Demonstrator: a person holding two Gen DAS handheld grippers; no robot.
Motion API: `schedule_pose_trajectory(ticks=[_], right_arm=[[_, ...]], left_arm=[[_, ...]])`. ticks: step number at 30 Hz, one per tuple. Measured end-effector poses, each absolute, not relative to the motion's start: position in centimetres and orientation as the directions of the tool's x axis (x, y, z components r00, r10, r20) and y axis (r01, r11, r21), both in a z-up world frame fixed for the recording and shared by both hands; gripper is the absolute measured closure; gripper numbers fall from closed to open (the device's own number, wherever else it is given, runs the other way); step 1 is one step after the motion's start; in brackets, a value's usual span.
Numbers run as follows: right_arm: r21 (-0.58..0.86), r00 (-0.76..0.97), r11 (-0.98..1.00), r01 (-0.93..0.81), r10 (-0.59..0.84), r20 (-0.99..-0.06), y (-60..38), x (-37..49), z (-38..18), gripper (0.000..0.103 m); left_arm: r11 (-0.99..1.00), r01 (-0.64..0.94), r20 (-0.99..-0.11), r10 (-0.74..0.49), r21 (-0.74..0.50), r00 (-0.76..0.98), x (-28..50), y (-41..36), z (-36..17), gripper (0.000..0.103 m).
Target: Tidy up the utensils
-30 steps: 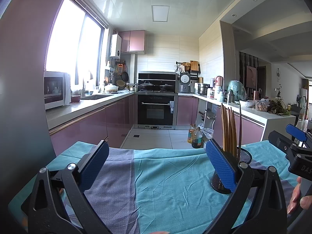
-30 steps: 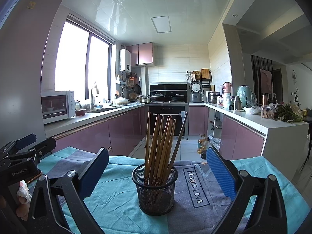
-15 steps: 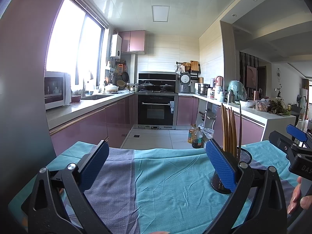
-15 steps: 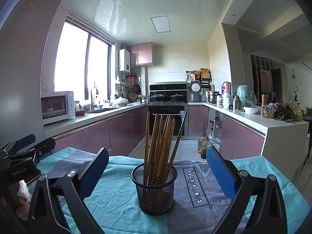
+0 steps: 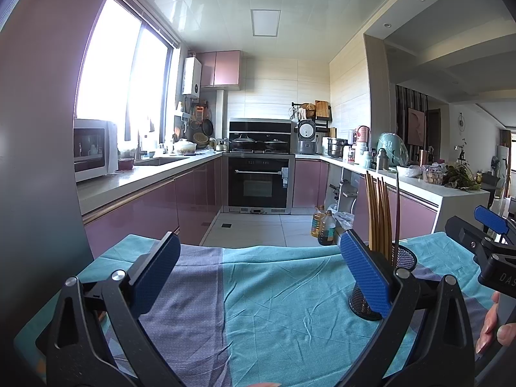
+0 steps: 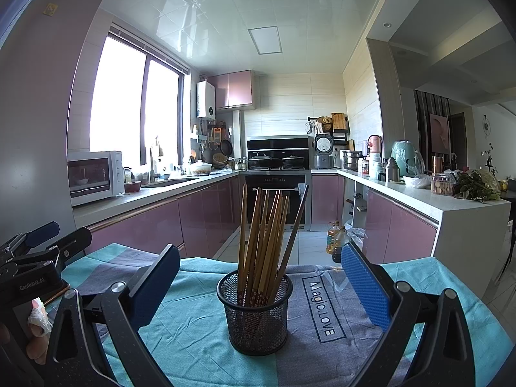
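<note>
A black mesh cup [image 6: 254, 316] stands upright on the cloth, centred in the right wrist view. Several wooden chopsticks [image 6: 262, 242] stand in it, fanned out. My right gripper [image 6: 258, 287] is open and empty, its blue pads on either side of the cup, a little nearer than it. In the left wrist view the cup [image 5: 403, 258] and chopsticks [image 5: 379, 213] show partly behind the right pad. My left gripper [image 5: 258, 277] is open and empty over bare cloth, left of the cup.
A teal and grey cloth [image 6: 193, 332] printed "Magic.LOVE" covers the table [image 5: 274, 306]. A brown stick-like object [image 6: 56, 293] lies by the left gripper. Beyond the far edge is a kitchen with counters [image 5: 135, 177] and oil bottles [image 6: 335, 242] on the floor.
</note>
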State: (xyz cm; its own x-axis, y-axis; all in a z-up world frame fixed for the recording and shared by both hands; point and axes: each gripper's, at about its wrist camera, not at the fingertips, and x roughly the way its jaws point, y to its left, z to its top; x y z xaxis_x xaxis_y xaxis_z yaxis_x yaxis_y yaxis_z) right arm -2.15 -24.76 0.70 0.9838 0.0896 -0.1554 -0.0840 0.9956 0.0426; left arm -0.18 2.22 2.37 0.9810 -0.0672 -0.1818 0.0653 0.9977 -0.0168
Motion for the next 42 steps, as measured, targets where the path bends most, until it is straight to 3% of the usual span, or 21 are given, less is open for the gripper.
schedule_pose_trajectory(ticks=[42], right_arm=[[0.053,0.982,0.995,-0.085,0.093,-0.162,-24.88,-2.03,0.6,0.006]], left_arm=[[0.998,0.068,-0.17,-0.069,-0.014,0.983,-0.39,2.53,2.2,0.005]])
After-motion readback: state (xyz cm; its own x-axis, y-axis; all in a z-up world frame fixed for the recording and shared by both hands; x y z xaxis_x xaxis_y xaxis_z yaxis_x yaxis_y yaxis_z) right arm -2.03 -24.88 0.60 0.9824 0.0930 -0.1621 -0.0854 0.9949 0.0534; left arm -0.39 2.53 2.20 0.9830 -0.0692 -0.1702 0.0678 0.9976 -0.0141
